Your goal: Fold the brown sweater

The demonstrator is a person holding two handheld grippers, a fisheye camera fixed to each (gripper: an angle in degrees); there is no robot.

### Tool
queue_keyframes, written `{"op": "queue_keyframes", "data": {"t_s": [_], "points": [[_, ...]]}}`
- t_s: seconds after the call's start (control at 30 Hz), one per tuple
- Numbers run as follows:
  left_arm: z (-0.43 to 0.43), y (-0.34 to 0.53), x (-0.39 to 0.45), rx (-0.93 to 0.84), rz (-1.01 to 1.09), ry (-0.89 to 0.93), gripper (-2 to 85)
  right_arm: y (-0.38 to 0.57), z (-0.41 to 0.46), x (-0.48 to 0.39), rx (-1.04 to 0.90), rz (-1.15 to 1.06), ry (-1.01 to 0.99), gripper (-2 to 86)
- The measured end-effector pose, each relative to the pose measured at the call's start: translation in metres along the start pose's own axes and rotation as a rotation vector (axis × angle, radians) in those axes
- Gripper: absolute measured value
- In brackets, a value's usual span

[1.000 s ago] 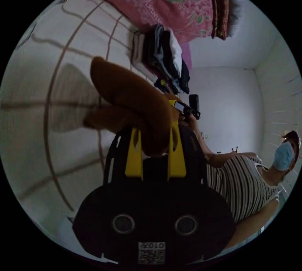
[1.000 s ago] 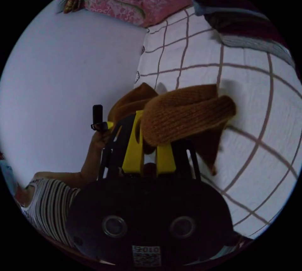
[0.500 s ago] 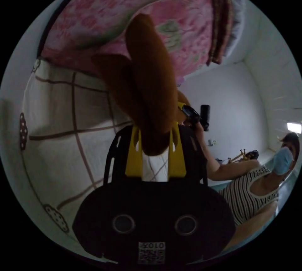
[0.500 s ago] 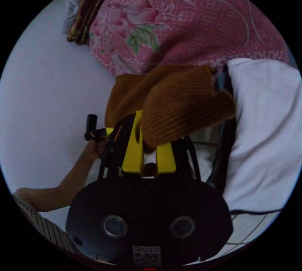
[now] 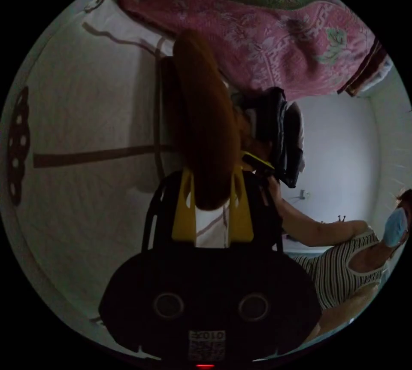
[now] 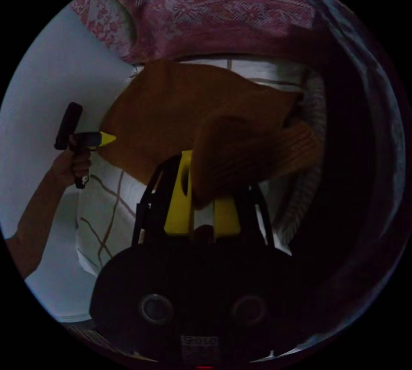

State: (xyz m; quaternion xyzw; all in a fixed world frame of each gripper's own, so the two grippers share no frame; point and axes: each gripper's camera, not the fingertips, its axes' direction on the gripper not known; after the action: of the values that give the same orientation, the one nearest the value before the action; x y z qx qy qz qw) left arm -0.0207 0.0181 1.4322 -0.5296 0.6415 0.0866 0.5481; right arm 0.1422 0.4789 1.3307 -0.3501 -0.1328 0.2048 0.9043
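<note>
The brown knitted sweater (image 5: pixel 206 129) rises as a thick folded bundle out of my left gripper (image 5: pixel 212 181), whose yellow jaws are shut on it. In the right gripper view the same sweater (image 6: pixel 193 116) spreads wide, and a bunched fold of it is clamped in my right gripper (image 6: pixel 204 185), jaws shut. The left gripper (image 6: pixel 92 140) appears there at the sweater's left edge, held by a hand. The right gripper's yellow tip (image 5: pixel 257 162) appears in the left gripper view beside the sweater.
A white bedsheet with brown grid lines (image 5: pixel 86 151) lies under the sweater. A pink floral blanket (image 5: pixel 266 39) is bunched beyond it. A stack of dark folded clothes (image 5: pixel 281 134) sits close by. A person in a striped top (image 5: pixel 343 267) stands beside a white wall.
Both cameras swung and dropped closer to the bed near the folded stack. The sweater stays clamped in both grippers and now spreads wider between them.
</note>
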Motion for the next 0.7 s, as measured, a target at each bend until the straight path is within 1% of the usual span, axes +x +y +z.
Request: {"op": "queue_keyframes", "data": {"t_s": [0.07, 0.2, 0.3, 0.37, 0.43, 0.57, 0.7], "points": [[-0.005, -0.007, -0.005, -0.054, -0.022, -0.02, 12.6, -0.006, 0.006, -0.014, -0.017, 0.01, 0.044, 5.6], [-0.006, -0.005, -0.014, -0.062, -0.084, -0.011, 12.1, -0.012, 0.01, -0.029, -0.04, 0.074, 0.058, 7.2], [-0.019, 0.008, -0.013, 0.056, -0.098, -0.036, 11.8, -0.017, 0.003, -0.037, -0.033, 0.077, 0.026, 9.2], [-0.027, 0.022, -0.013, 0.152, -0.134, -0.041, 11.6, -0.018, 0.001, -0.049, -0.03, 0.037, 0.048, 10.2], [-0.029, 0.031, -0.014, 0.185, -0.156, -0.027, 11.5, -0.019, 0.002, -0.06, -0.045, 0.041, 0.04, 11.0], [-0.03, 0.042, -0.011, 0.178, -0.2, 0.007, 11.9, -0.012, -0.002, -0.074, -0.051, 0.053, 0.022, 11.4], [-0.031, 0.049, 0.006, 0.129, -0.157, -0.053, 12.5, 0.018, -0.018, -0.097, 0.0, 0.01, 0.122, 11.4]]}}
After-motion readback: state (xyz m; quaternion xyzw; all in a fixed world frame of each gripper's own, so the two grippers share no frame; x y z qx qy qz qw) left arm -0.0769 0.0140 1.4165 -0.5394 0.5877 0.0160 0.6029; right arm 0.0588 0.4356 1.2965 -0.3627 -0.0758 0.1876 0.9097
